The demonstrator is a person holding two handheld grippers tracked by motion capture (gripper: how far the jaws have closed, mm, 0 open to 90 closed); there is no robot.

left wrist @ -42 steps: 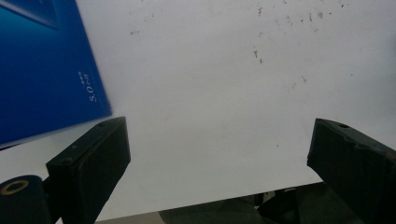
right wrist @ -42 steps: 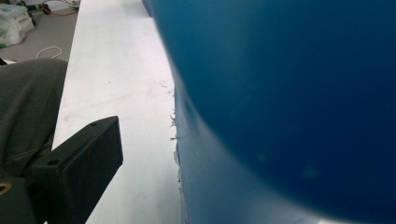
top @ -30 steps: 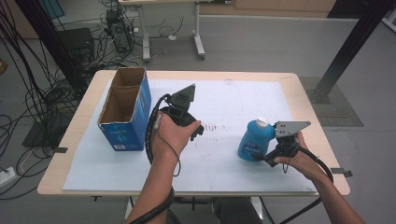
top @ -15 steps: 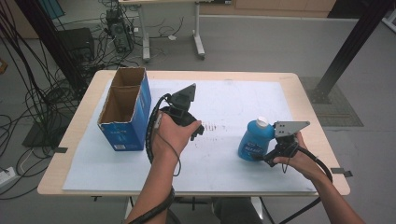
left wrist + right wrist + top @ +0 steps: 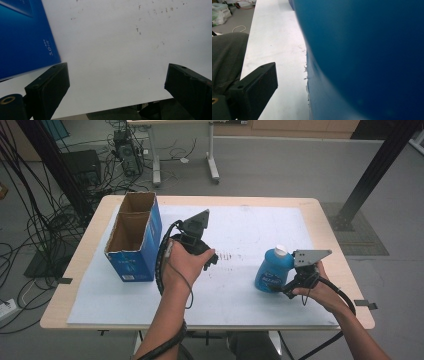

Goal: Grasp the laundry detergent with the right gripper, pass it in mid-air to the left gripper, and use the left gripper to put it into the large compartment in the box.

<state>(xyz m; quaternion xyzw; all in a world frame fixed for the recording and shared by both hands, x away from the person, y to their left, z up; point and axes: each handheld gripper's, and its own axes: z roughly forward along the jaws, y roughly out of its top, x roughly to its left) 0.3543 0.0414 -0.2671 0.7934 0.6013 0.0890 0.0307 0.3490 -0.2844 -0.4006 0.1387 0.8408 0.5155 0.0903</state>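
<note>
Blue bottle (image 5: pixel 273 269) with a white cap stands upright on the white sheet (image 5: pixel 250 227) covering the tabletop, toward its right edge and nearer the front edge than the back. The right gripper (image 5: pixel 292 281), held in the person's right hand (image 5: pixel 320 287), meets the bottle's right side; in the right gripper view the bottle's blue wall (image 5: pixel 367 55) lies right against the lens and one black jaw shows at lower left, so whether the jaws clamp the bottle cannot be told. The left hand (image 5: pixel 185 265) holds the left gripper (image 5: pixel 192 232) above the sheet near the tabletop's centre, forearm rising from the front edge; in the left gripper view its jaws stand wide apart over bare sheet with nothing between them. Compared with the frames from a second and half a second before, both hands, the bottle and the box keep the same places. An open-topped blue cardboard box (image 5: pixel 134 236) stands toward the left edge, just beside the left gripper, its side visible in the left gripper view (image 5: pixel 23 37). Faint dark marks (image 5: pixel 230 255) speckle the sheet between the two grippers. Nothing stands between the bottle and the box except the left hand.
</note>
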